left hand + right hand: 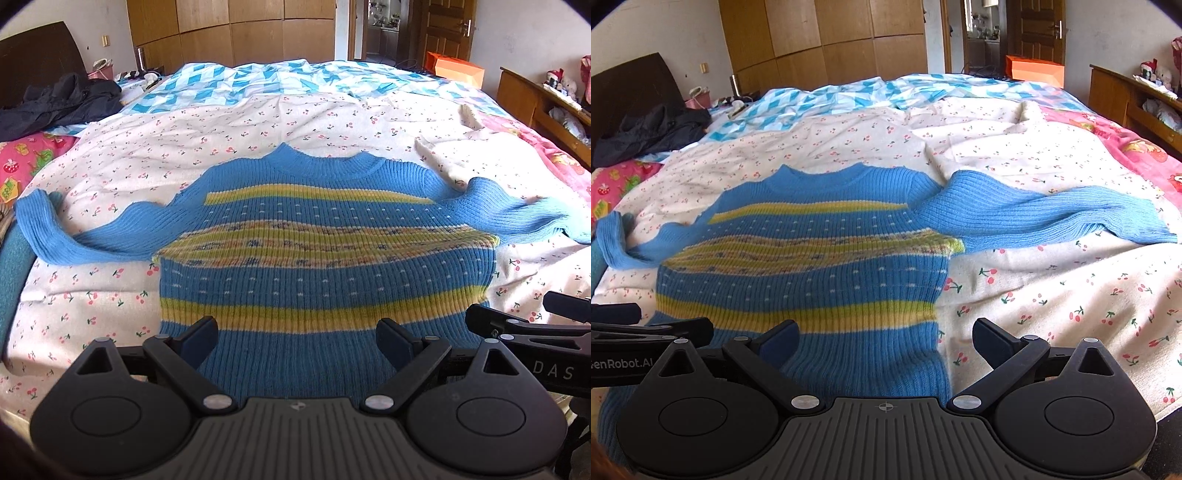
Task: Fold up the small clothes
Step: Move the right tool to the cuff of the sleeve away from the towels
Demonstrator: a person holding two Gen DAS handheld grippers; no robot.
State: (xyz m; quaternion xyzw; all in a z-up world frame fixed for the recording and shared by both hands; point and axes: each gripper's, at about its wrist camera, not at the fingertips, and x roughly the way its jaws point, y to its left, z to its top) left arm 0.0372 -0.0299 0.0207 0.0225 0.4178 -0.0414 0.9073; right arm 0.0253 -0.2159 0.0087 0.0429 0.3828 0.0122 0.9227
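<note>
A small blue knit sweater (306, 266) with yellow and patterned stripes lies flat on the bed, front up, collar away from me, both sleeves spread out sideways. It also shows in the right wrist view (812, 266). My left gripper (297, 338) is open and empty, hovering over the sweater's hem near its middle. My right gripper (886, 339) is open and empty over the hem's right corner. The right gripper also shows at the right edge of the left wrist view (524, 328).
The bed is covered by a cream cherry-print sheet (147, 162) and a blue checked quilt (258, 81) farther back. A dark garment (62, 99) lies at the far left. A wooden shelf (535, 96) stands on the right, wardrobes behind.
</note>
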